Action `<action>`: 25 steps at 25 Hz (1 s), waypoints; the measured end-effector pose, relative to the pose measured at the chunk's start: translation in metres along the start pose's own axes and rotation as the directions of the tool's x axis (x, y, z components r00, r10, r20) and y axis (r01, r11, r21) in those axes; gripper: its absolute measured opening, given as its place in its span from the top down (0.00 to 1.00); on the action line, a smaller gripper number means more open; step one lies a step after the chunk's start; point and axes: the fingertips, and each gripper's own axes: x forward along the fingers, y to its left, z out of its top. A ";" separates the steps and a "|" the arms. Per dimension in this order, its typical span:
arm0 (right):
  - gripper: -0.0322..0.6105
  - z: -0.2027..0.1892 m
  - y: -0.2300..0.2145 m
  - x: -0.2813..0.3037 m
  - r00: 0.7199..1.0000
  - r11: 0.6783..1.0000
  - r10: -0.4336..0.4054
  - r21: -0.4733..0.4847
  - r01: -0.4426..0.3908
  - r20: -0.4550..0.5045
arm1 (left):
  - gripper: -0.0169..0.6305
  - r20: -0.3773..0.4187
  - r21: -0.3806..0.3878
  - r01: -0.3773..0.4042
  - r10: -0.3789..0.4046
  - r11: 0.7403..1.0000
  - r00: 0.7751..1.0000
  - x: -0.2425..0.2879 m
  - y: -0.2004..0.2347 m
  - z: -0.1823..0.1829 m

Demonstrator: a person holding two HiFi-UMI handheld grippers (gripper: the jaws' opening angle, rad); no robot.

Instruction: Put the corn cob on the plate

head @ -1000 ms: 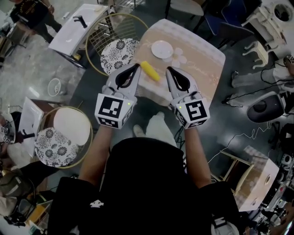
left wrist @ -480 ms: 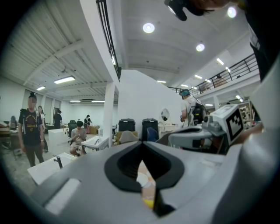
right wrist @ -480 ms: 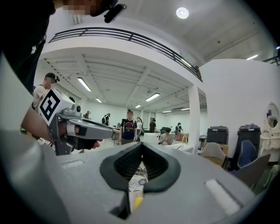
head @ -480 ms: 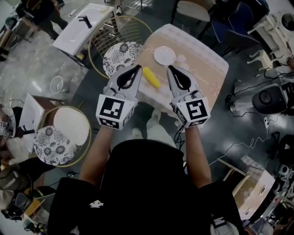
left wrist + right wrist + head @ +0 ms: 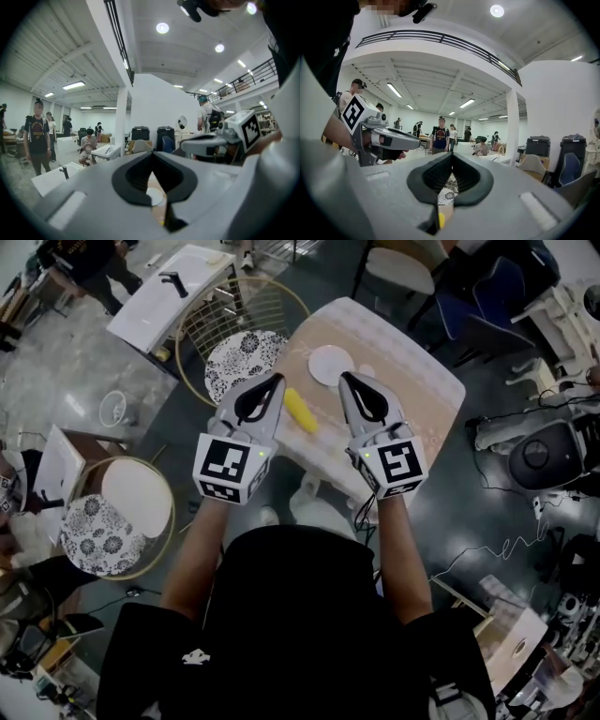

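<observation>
Okay so, table: pale pink square table (image 5: 412, 395) with a white lacy edge, sitting below and ahead of the person. The task stuff is all on its left half.
Left gripper: grey-and-white hand-held left gripper (image 5: 275, 381), jaws pressed fully together with nothing in them. It's held up in the air, pointing out over the table's near-left edge.
Right gripper: matching grey-and-white right gripper (image 5: 345, 381), same deal, jaws closed up tight and empty, side by side with the other one.
Plate: small round white plate (image 5: 330, 365), empty, on the far part of the table beyond both gripper tips.
Corn cob: yellow corn cob (image 5: 301, 411) lying flat on the table, just near-left of the plate, not touching it.
Corn vs grippers: it's ahead of and below both, in the gap between them, a bit closer to the left gripper. Its long axis runs near-to-far with the far end tipped left, so roughly along the way the jaws point.
Next move (my guess): the left one opens, drops down and pinches across the cob's width, then a short hop far-right to the plate.
</observation>
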 end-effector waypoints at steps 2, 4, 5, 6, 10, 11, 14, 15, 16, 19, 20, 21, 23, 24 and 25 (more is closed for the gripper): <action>0.95 -0.004 -0.008 0.004 1.000 1.000 0.010 -0.001 -0.010 -0.003 | 0.96 -0.005 -0.003 -0.007 0.007 1.000 1.000 0.010 0.000 -0.002; 0.95 -0.008 -0.016 0.009 1.000 1.000 0.020 0.001 -0.020 -0.005 | 0.97 -0.013 -0.007 -0.015 0.015 1.000 1.000 0.021 0.002 -0.006; 0.95 -0.011 -0.020 0.011 1.000 1.000 0.025 0.002 -0.025 -0.006 | 0.96 -0.017 -0.012 -0.019 0.019 1.000 1.000 0.026 0.003 -0.008; 0.95 -0.013 -0.025 0.013 1.000 1.000 0.030 0.003 -0.030 -0.009 | 0.96 -0.022 -0.017 -0.023 0.022 1.000 1.000 0.031 0.004 -0.010; 0.95 -0.020 -0.045 0.019 0.999 0.999 0.040 0.008 -0.040 -0.015 | 0.97 -0.044 -0.022 -0.030 0.029 0.999 0.999 0.050 0.003 -0.016; 0.95 -0.021 -0.049 0.020 0.999 0.999 0.045 0.008 -0.045 -0.017 | 0.96 -0.049 -0.021 -0.034 0.033 0.999 0.998 0.054 0.003 -0.017; 0.95 -0.027 -0.060 0.025 0.998 0.998 0.064 0.010 -0.064 -0.023 | 0.96 -0.057 -0.020 -0.056 0.055 0.998 0.997 0.061 0.007 -0.018; 0.95 -0.030 -0.063 0.027 0.997 0.998 0.070 0.014 -0.069 -0.025 | 0.96 -0.061 -0.024 -0.065 0.064 0.998 0.996 0.063 0.009 -0.019; 0.95 -0.032 -0.065 0.029 0.997 0.997 0.074 0.017 -0.074 -0.027 | 0.96 -0.065 -0.029 -0.074 0.072 0.997 0.995 0.065 0.011 -0.020; 0.95 -0.041 -0.071 0.034 0.996 0.996 0.086 0.029 -0.085 -0.035 | 0.96 -0.081 -0.040 -0.089 0.086 0.995 0.993 0.071 0.016 -0.027; 0.95 -0.043 -0.072 0.035 0.995 0.996 0.089 0.033 -0.087 -0.038 | 0.96 -0.089 -0.039 -0.091 0.087 0.995 0.992 0.073 0.016 -0.029; 0.95 -0.046 -0.074 0.036 0.995 0.995 0.090 0.038 -0.089 -0.042 | 0.96 -0.097 -0.038 -0.091 0.087 0.995 0.991 0.075 0.016 -0.031; 0.95 -0.052 -0.077 0.037 0.995 0.995 0.092 0.046 -0.090 -0.049 | 0.97 -0.112 -0.039 -0.090 0.086 0.995 0.990 0.078 0.016 -0.037; 0.95 -0.054 -0.078 0.038 0.994 0.995 0.092 0.051 -0.089 -0.052 | 0.96 -0.119 -0.039 -0.090 0.085 0.995 0.989 0.079 0.016 -0.039; 0.95 -0.056 -0.079 0.038 0.994 0.995 0.091 0.055 -0.088 -0.055 | 0.96 -0.125 -0.038 -0.089 0.084 0.995 0.989 0.081 0.017 -0.041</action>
